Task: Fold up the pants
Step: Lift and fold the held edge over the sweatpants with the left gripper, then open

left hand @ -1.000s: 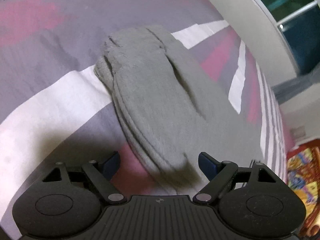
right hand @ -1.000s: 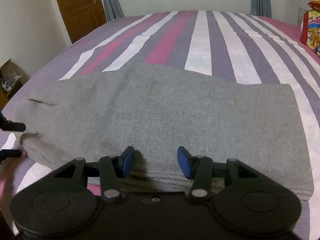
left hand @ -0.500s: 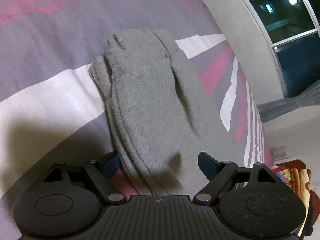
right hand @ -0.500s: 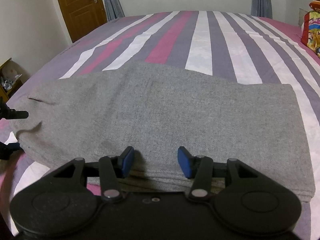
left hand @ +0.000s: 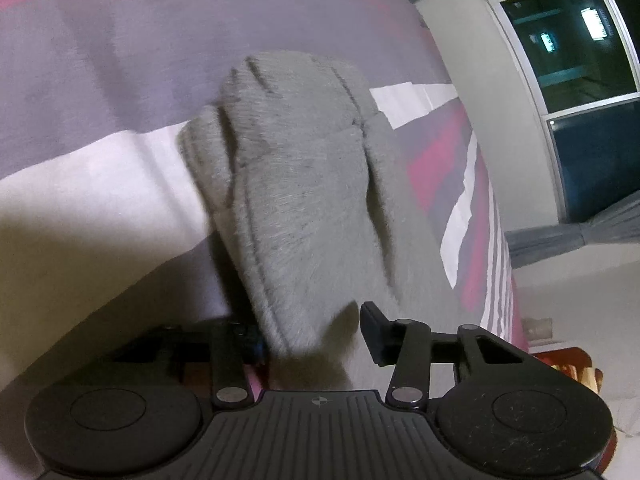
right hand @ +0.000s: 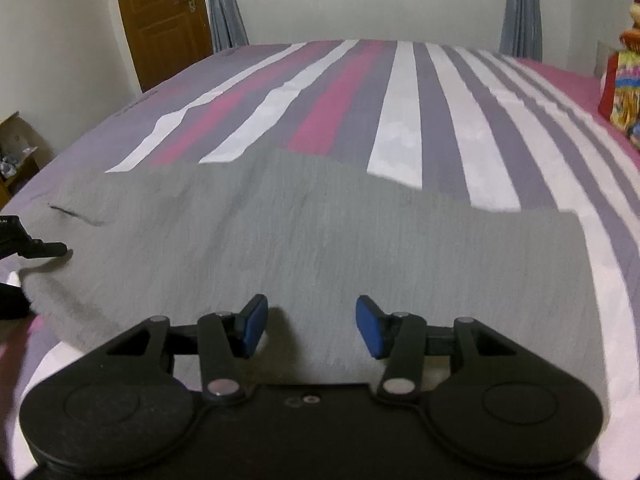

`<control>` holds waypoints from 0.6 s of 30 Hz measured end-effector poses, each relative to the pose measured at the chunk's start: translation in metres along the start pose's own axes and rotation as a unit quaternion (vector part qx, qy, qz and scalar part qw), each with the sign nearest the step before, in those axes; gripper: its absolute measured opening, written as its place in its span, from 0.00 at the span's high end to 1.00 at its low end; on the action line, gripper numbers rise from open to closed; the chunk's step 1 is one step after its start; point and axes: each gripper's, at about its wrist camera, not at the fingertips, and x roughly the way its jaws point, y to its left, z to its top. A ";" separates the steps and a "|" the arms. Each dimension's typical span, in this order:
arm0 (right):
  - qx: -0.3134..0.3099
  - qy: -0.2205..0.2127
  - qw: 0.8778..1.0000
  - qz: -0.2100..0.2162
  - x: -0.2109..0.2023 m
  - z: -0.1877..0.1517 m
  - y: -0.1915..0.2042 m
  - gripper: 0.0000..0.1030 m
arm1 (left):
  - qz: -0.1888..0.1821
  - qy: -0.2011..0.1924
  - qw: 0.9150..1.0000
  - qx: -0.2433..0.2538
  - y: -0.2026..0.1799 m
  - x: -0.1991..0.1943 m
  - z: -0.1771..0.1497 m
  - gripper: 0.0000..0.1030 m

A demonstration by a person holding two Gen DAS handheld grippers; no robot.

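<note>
Grey pants [right hand: 320,240] lie folded lengthwise across the striped bed [right hand: 400,92]. In the left wrist view the pants [left hand: 304,208] run away from me, and their near end sits between the fingers of my left gripper [left hand: 312,340]. Its jaws are still apart, the left finger partly hidden behind the cloth. My right gripper [right hand: 308,328] is open, low over the near long edge of the pants, with cloth between and under its blue pads. The left gripper's fingers [right hand: 44,248] show at the left end of the pants in the right wrist view.
A brown door [right hand: 160,12] and grey curtains [right hand: 224,4] stand beyond the bed. A dark window [left hand: 580,80] is on the far wall. A colourful bag [right hand: 624,80] sits at the bed's right edge. A small side table with clutter [right hand: 16,152] is at the left.
My left gripper has moved forward onto the end of the pants and narrowed its jaws around it, and the cloth end has lifted. My right gripper has advanced slightly over the pants' edge.
</note>
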 end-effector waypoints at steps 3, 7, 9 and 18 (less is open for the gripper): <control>0.004 0.005 1.000 -0.004 0.009 0.004 0.001 0.52 | 0.001 -0.005 1.000 0.005 -0.006 0.009 0.001 0.56; -0.012 0.015 1.000 -0.013 0.023 -0.004 0.004 0.51 | 0.012 -0.012 1.000 0.012 -0.013 0.008 0.003 0.77; 0.002 0.016 1.000 -0.007 0.025 -0.004 0.000 0.51 | 0.018 -0.026 0.999 0.030 -0.023 0.001 0.001 0.79; 0.040 0.008 0.999 0.023 0.014 -0.001 -0.015 0.52 | -0.021 -0.067 0.942 0.327 -0.174 -0.027 -0.044 0.79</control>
